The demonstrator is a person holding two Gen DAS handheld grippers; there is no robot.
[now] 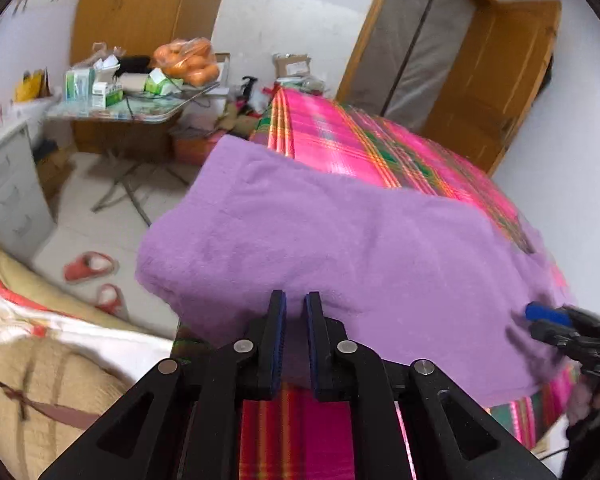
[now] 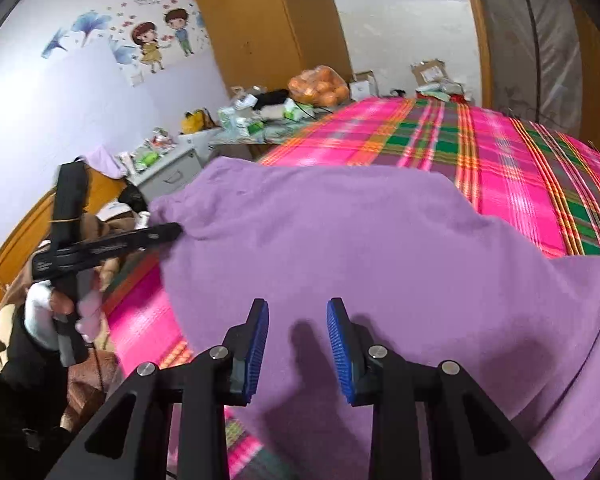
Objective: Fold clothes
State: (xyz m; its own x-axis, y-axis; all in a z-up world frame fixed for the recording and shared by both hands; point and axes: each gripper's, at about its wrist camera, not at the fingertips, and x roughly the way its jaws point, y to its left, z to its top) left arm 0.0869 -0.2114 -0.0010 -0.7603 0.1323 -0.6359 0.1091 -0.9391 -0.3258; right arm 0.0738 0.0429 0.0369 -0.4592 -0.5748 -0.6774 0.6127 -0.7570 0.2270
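A purple fleece garment (image 1: 340, 240) (image 2: 340, 240) lies spread over the near part of a bed with a pink and green plaid sheet (image 1: 360, 140) (image 2: 500, 152). My left gripper (image 1: 295, 300) is shut on the garment's near edge, and a fold of purple cloth shows between its pads. In the right wrist view the left gripper (image 2: 178, 232) pinches the garment's left corner, held by a gloved hand (image 2: 40, 312). My right gripper (image 2: 298, 306) stands open just above the cloth, its shadow on the fleece between the fingers. It also shows as the right gripper (image 1: 536, 322) at the garment's right end.
A folding table (image 1: 112, 114) beyond the bed holds boxes and a bag of oranges (image 1: 188, 60). Red slippers (image 1: 88, 266) lie on the floor to the left. A white drawer cabinet (image 1: 8, 184) stands at the left wall. A wooden door (image 1: 492, 92) is behind the bed.
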